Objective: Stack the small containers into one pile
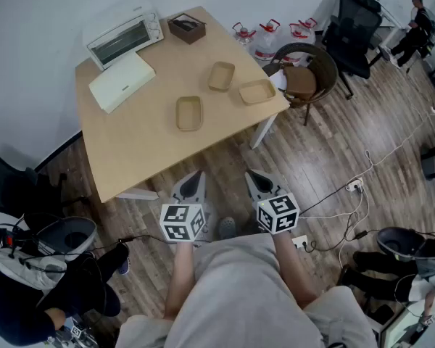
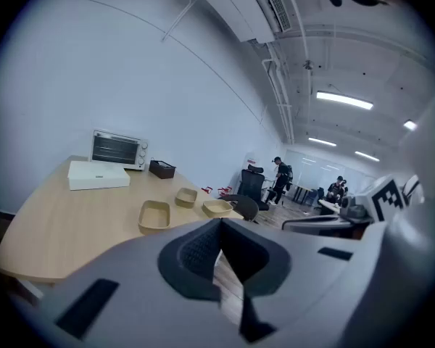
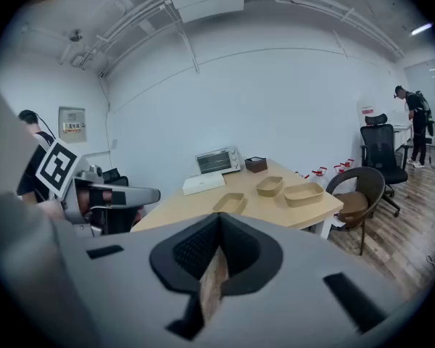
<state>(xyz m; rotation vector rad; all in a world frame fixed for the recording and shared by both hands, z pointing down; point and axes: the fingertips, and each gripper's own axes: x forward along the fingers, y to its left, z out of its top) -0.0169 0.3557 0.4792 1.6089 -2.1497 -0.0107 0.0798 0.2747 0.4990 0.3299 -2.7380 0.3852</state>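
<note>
Three small tan containers lie apart on the light wooden table (image 1: 130, 151): one nearest me (image 1: 189, 113), one further back (image 1: 221, 76), one at the right edge (image 1: 257, 91). They also show in the left gripper view (image 2: 154, 215) (image 2: 186, 196) (image 2: 217, 208) and in the right gripper view (image 3: 230, 203) (image 3: 270, 186) (image 3: 303, 193). My left gripper (image 1: 196, 177) and right gripper (image 1: 254, 177) hang side by side off the table's near edge, over the floor. Both are shut with nothing between the jaws.
A white toaster oven (image 1: 123, 37), a flat white box (image 1: 122, 80) and a dark brown box (image 1: 186, 27) sit at the table's far side. A wicker chair (image 1: 304, 75) stands at the right corner, water jugs (image 1: 267, 38) behind it. Cables (image 1: 362, 180) cross the floor.
</note>
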